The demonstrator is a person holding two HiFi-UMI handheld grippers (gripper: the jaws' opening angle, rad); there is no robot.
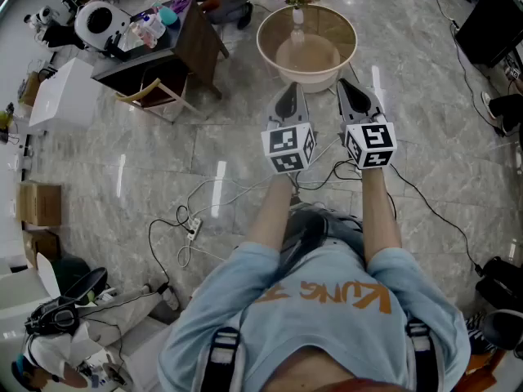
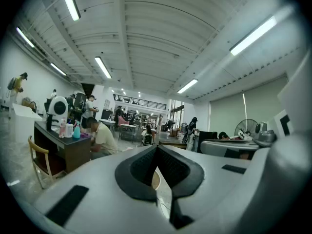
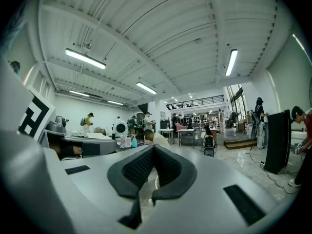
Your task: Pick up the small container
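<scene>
Both claws hover just short of the round glass tabletop (image 1: 339, 27) — the left claw (image 1: 288, 96) and right claw (image 1: 354, 95) each closed tight, gripping nothing. At the tabletop's far edge stands the small container (image 1: 298, 15) — possibly a flower vase.

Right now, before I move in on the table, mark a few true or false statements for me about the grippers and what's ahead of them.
1. The left gripper and right gripper are side by side, pointing toward the round table. True.
2. The right gripper holds a bottle. False: its jaws are shut with nothing between them.
3. A small vase of flowers stands on the round table. True.
4. The left gripper's jaws are wide open. False: they are shut and empty.
5. The power strip lies on the round table. False: it lies on the floor, to the person's left.
</scene>
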